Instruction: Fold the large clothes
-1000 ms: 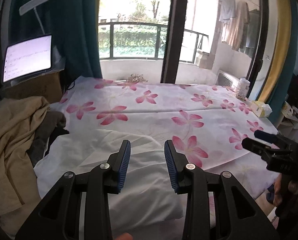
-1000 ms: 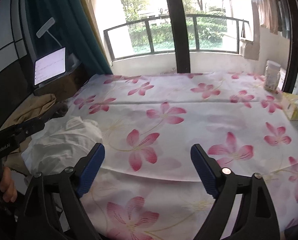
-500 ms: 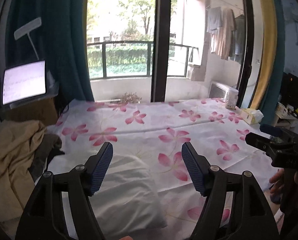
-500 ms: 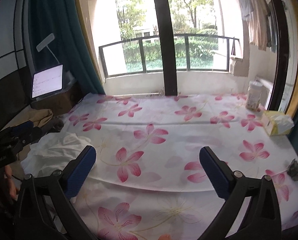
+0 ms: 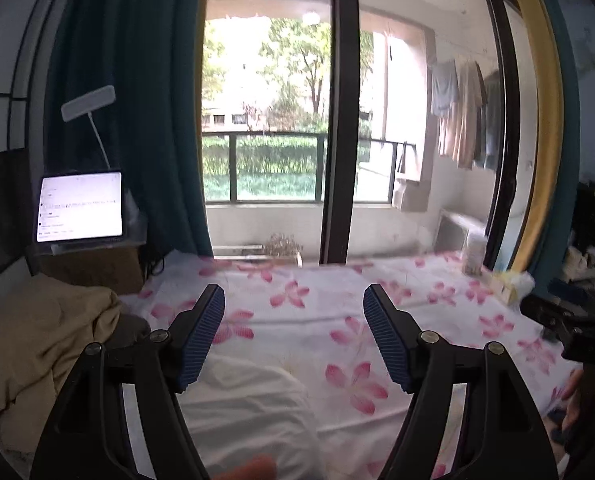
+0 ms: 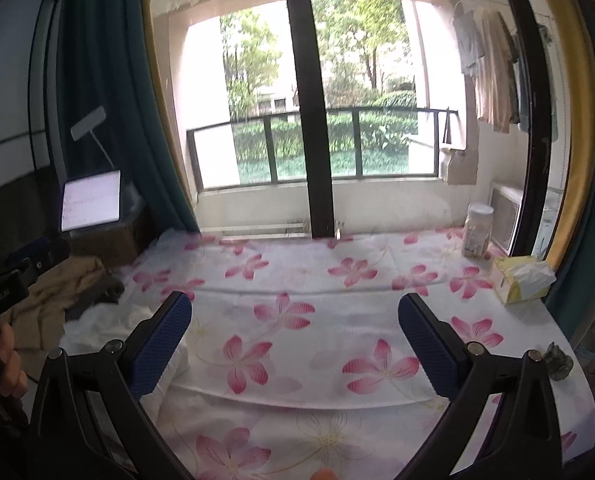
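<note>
Your jaws stand wide apart on both tools, and neither has hold of anything. On your left gripper (image 5: 293,320) the jaws have just been opening; nothing lies between the blue pads, only the flowered sheet (image 5: 337,312) shows through the gap. The white garment (image 5: 249,392) lies bunched on that sheet below and just behind the left jaw, clear of both pads. To the left of that jaw sits a tan cloth heap (image 5: 37,340), and above it a lit tablet (image 5: 80,207).

Your right gripper (image 6: 295,320) has also just been opening, and its gap frames bare flowered sheet (image 6: 337,280). The white garment (image 6: 109,322) lies just left of its left jaw, partly hidden by it. Beyond the right jaw stand a tissue box (image 6: 521,278) and a jar (image 6: 477,230), well apart from the pads.
</note>
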The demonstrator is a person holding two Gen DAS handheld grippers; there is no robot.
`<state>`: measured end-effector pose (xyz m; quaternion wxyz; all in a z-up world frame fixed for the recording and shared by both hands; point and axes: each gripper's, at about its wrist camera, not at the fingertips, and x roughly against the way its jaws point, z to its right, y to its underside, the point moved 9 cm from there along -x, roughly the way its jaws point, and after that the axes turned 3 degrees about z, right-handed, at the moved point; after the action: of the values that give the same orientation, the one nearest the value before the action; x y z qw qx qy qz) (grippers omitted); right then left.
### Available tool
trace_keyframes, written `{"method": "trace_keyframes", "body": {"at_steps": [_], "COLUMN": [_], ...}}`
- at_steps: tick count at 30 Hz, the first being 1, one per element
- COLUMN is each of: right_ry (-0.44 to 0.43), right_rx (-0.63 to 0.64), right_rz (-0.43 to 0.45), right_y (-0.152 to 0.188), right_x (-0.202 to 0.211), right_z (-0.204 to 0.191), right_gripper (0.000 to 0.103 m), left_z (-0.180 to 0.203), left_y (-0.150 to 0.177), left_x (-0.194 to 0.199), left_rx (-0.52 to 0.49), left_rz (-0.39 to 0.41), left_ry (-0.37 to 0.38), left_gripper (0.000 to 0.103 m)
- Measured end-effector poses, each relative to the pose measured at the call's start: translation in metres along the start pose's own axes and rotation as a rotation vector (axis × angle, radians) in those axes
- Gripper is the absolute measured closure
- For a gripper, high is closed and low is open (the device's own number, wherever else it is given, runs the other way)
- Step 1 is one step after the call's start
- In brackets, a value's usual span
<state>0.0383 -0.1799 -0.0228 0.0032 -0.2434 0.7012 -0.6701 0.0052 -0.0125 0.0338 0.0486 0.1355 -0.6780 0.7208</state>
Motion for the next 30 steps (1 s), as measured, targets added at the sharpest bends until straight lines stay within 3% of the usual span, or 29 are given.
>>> {"method": "trace_keyframes", "body": {"at_steps": [3, 10, 18, 23, 30], "right_ry": [0.012, 0.037, 0.066, 0.066, 0.187], "right_rx": [0.009, 0.027, 0.045, 0.039, 0.087], "right_rz": [0.040, 0.126, 0.185, 0.207, 0.263], "right_y": [-0.013, -0.044, -0.065, -0.070, -0.065], "right_x": [0.011, 0.035, 0.054, 0.059, 0.063], "right_z": [0.000, 0.002, 0.001, -0.004, -0.007], "right_gripper": [0.001, 0.001, 0.001, 0.001, 0.001], "left_z": [-0.005, 0.006, 0.002, 0.001, 0.007], "left_y": [-0.016, -0.042, -0.063, -0.057, -0.035], "left_x": [0.003, 0.017, 0.044, 0.050, 0.051], "left_rx": [0.023, -0.051, -0.004, -0.008, -0.035], "left_rz": [0.021, 0.083, 0.147, 0.172, 0.169], "left_ry": [-0.026, -0.103, -0.013, -0.019, -0.018], "left_gripper": [0.028, 0.028, 0.028, 0.028, 0.028]}}
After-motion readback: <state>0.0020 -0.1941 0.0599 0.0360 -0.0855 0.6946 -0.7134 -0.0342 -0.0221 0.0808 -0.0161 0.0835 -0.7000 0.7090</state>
